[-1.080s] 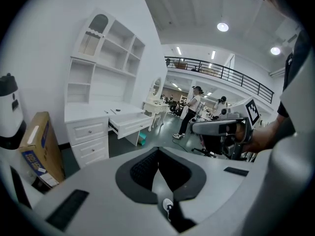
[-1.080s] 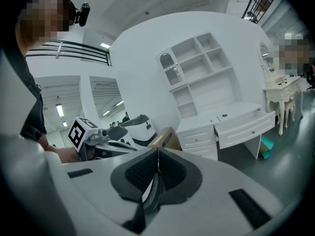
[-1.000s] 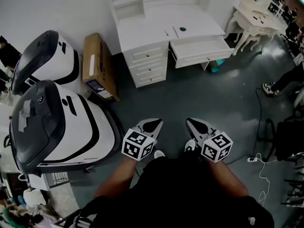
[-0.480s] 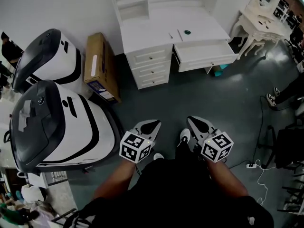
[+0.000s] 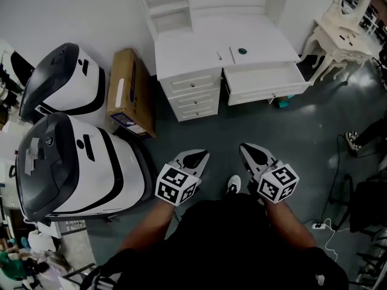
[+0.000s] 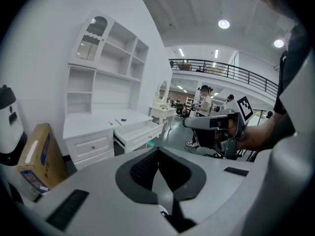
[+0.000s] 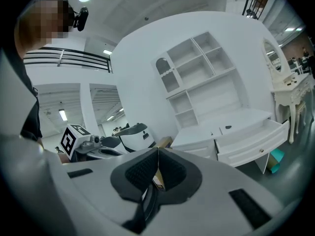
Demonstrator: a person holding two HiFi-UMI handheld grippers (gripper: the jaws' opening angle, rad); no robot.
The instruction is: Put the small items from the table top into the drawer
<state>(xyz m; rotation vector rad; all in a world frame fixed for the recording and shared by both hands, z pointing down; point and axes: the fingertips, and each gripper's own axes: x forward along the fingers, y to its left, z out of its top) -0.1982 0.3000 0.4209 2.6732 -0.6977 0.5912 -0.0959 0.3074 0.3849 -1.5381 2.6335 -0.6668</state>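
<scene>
Desk [image 5: 187, 50] nearer than before; balcony railing [image 6: 231, 69] only in gripper views.

The dark round item [image 5: 242, 51] on the desk top [image 5: 187, 44] is too small to identify; the thin item [image 5: 219, 55] likewise.

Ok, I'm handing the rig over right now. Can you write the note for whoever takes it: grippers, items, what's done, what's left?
Left gripper: shut, empty, held low in front of the person's body.
Right gripper: shut, empty, level with the left one.
White wooden desk: ahead across the grey floor, probably out of reach from here.
Wide white drawer: pulled open, nothing visible inside.
Small dark round item and thin dark pen-like stick: both on the desktop just behind the drawer.
Done: drawer open.
Left: step up to the desk and move both items into the drawer.
</scene>
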